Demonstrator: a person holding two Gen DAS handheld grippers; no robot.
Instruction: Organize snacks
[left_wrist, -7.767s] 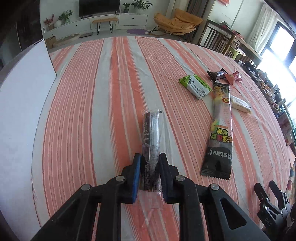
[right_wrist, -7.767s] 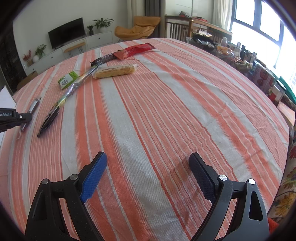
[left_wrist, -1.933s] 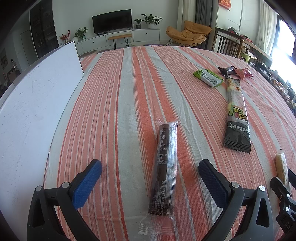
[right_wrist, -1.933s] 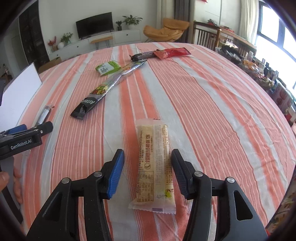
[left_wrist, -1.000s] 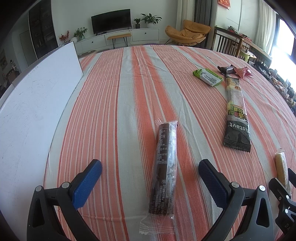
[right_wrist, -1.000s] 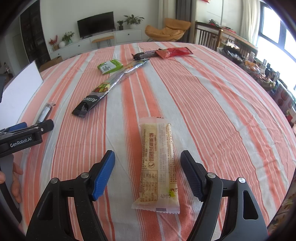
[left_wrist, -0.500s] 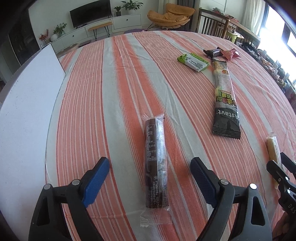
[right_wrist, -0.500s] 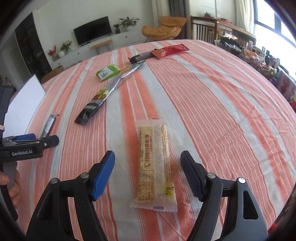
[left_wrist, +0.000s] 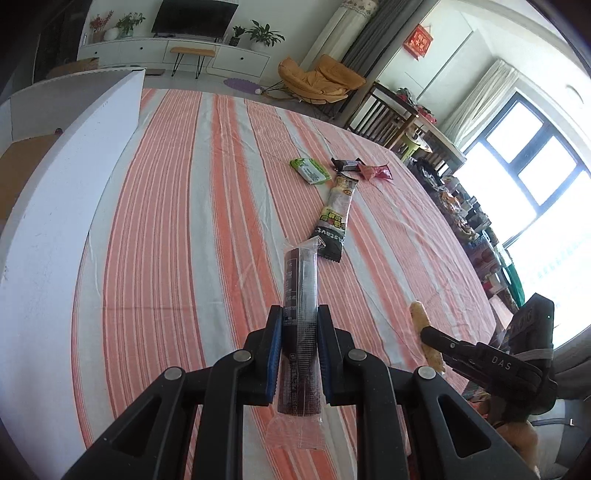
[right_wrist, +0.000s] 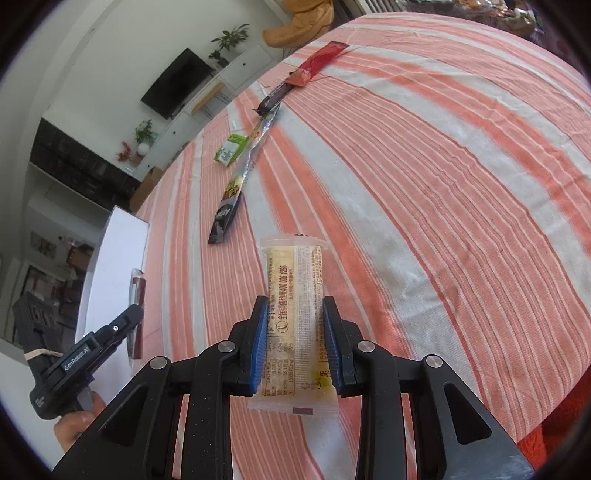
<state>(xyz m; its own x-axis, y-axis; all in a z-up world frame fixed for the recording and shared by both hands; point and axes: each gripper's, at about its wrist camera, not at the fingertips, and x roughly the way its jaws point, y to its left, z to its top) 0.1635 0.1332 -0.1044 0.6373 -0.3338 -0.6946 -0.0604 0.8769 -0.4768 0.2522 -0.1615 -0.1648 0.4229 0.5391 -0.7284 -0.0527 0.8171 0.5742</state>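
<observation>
Both grippers clamped on snacks.
Left gripper (left_wrist: 299, 334) pinches dark bar (left_wrist: 300, 295); right gripper (right_wrist: 295, 325) pinches wider yellow bar (right_wrist: 295, 295), both above striped table (right_wrist: 424, 184).

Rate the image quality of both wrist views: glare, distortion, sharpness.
Left wrist view: the window is blown out white, the striped tablecloth bows from fisheye, and the dark snack bar in the left claw is sharp. Right wrist view: even light, dark vignette corners, and legible print on the yellow snack pack in the right claw.

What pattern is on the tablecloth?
The tablecloth has orange and off-white stripes, clearest in the right wrist view.
</observation>
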